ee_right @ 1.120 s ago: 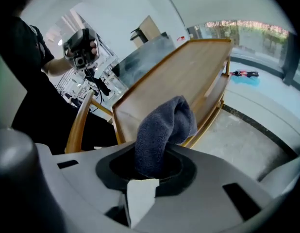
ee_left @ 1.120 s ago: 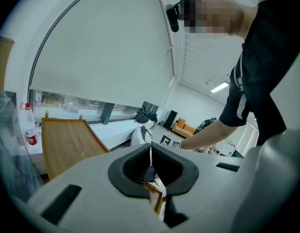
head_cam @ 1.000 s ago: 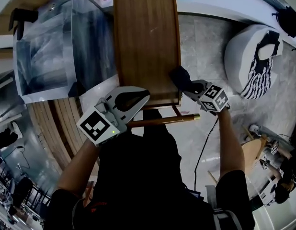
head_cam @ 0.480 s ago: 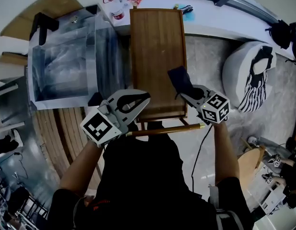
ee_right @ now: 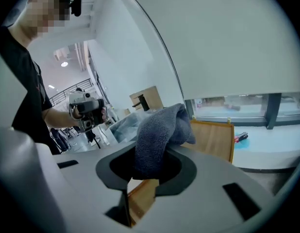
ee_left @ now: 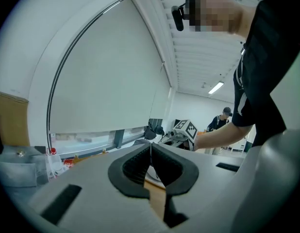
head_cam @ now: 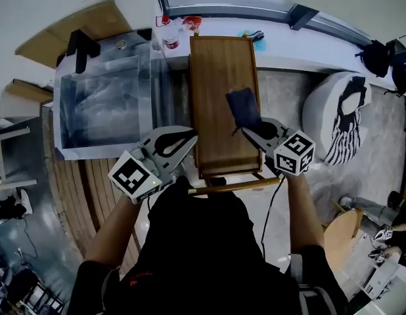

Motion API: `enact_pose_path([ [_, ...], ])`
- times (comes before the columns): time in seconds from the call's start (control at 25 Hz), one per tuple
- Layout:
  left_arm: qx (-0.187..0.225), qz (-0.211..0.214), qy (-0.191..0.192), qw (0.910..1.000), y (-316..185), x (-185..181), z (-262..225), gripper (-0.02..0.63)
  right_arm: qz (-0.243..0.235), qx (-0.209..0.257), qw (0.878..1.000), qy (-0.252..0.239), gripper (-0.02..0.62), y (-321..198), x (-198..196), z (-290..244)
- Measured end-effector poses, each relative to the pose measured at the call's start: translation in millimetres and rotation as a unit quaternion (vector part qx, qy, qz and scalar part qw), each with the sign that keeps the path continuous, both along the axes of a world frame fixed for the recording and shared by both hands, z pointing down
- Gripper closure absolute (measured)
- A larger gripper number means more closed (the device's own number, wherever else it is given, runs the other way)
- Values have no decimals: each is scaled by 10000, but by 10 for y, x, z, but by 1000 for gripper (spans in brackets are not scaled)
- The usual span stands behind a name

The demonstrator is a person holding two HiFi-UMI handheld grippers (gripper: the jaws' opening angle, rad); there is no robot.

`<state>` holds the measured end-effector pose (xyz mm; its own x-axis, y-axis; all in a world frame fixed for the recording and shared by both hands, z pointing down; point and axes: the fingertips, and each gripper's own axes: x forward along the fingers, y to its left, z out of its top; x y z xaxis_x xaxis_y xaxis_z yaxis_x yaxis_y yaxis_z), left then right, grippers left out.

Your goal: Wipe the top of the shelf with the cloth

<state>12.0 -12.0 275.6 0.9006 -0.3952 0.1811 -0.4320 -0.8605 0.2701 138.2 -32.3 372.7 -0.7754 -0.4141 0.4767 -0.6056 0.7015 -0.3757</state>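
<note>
In the right gripper (head_cam: 252,128), one cloth (head_cam: 242,107)

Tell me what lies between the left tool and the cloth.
Only bare shelf top separates left tool from cloth; head view shows it.

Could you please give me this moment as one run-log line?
right gripper: shut on cloth, over shelf top | left gripper: shut, empty, at shelf's left edge

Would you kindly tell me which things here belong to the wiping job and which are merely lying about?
Job: cloth, clamped in the right gripper; wooden shelf top.
Lying about: clear plastic box; small bottle; grey beanbag; striped fabric. The left gripper is shut and empty.
</note>
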Motion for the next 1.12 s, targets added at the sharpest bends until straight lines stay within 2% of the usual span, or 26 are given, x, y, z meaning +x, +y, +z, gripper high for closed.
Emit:
enact_pose_path([
  [0.28, 499, -147, 40, 9986, -80, -269, -353, 578, 151, 452, 9984, -292, 509, -83, -290, -579],
  [0.48, 474, -228, 104, 9986, -36, -394, -519, 578, 200, 551, 9948, -838, 509, -63, -496, -949],
  [0.68, 842, -178, 111, 9962, -14, -486, -581, 578, 176, 719, 9898, -1215, 509, -30, -631, -1256],
  [0.88, 627, -322, 172, 9974, -39, -550, -676, 578, 240, 846, 9853, -1467, 509, -28, -751, -1441],
  [1.0, 898, -380, 229, 9950, -102, -626, -719, 578, 362, 904, 9815, -1646, 509, -58, -841, -1527],
  [1.12, 982, -441, 241, 9939, -132, -677, -764, 578, 436, 972, 9784, -1774, 509, -77, -921, -1615],
])
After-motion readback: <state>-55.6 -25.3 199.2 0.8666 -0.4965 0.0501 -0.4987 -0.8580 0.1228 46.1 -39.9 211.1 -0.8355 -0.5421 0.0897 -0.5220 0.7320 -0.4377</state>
